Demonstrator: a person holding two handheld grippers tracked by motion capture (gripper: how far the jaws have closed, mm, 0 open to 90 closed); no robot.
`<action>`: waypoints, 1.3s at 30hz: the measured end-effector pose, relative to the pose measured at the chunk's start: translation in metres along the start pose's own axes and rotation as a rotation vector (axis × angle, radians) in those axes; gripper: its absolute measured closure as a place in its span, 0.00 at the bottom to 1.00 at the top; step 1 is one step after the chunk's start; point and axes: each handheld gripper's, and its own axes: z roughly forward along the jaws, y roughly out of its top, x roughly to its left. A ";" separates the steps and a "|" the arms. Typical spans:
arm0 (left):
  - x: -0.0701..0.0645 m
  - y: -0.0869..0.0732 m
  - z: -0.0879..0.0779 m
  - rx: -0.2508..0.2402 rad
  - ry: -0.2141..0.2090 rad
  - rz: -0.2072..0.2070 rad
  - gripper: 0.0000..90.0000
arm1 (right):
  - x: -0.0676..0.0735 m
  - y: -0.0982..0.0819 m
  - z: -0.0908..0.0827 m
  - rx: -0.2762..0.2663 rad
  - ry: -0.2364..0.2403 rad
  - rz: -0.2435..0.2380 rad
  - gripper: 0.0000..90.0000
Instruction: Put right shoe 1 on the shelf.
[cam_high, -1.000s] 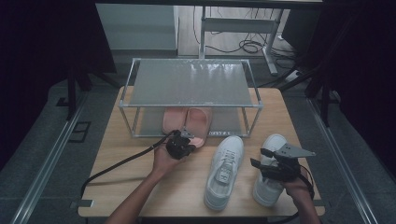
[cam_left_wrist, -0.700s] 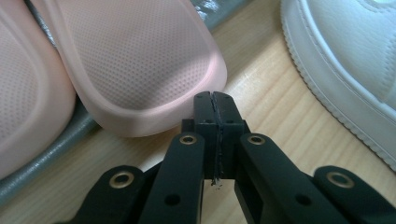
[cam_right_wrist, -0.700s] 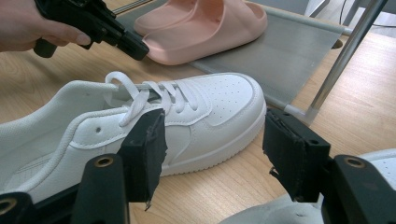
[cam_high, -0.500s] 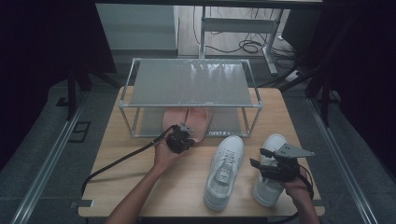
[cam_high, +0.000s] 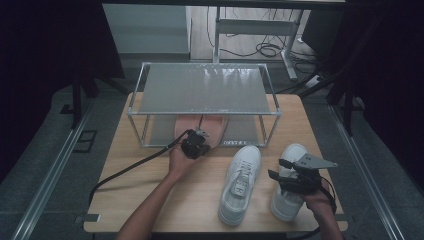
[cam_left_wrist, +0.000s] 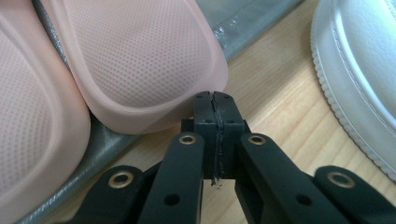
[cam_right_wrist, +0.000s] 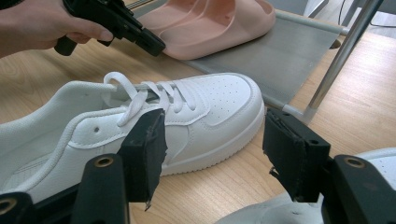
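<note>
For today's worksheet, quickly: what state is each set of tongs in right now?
Left tongs: closed, holding nothing, tips at the heel of a pink slipper.
Right tongs: open, holding nothing, above a white sneaker.

Item: I see pink slide sandals (cam_high: 200, 127), a pair, perforated matte rubber | Pose: side by side, soles down, rounded ends toward me | Location: on lower grey shelf (cam_high: 240, 131) of metal rack (cam_high: 205, 90), rounded ends overhanging its front edge above wooden table (cam_high: 140, 150) | Contact: right-hand one, in the left gripper view, touched by closed tips of left gripper (cam_left_wrist: 218, 105)
</note>
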 end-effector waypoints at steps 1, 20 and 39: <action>0.001 0.000 0.001 0.000 -0.001 0.000 1.00 | 0.000 0.000 0.000 -0.002 -0.001 0.002 0.44; 0.007 0.006 0.011 -0.003 0.000 -0.027 0.98 | -0.002 -0.001 0.000 -0.001 -0.004 0.005 0.44; -0.003 -0.029 -0.048 -0.095 0.001 -0.037 0.98 | -0.001 0.000 -0.001 -0.005 -0.004 0.004 0.44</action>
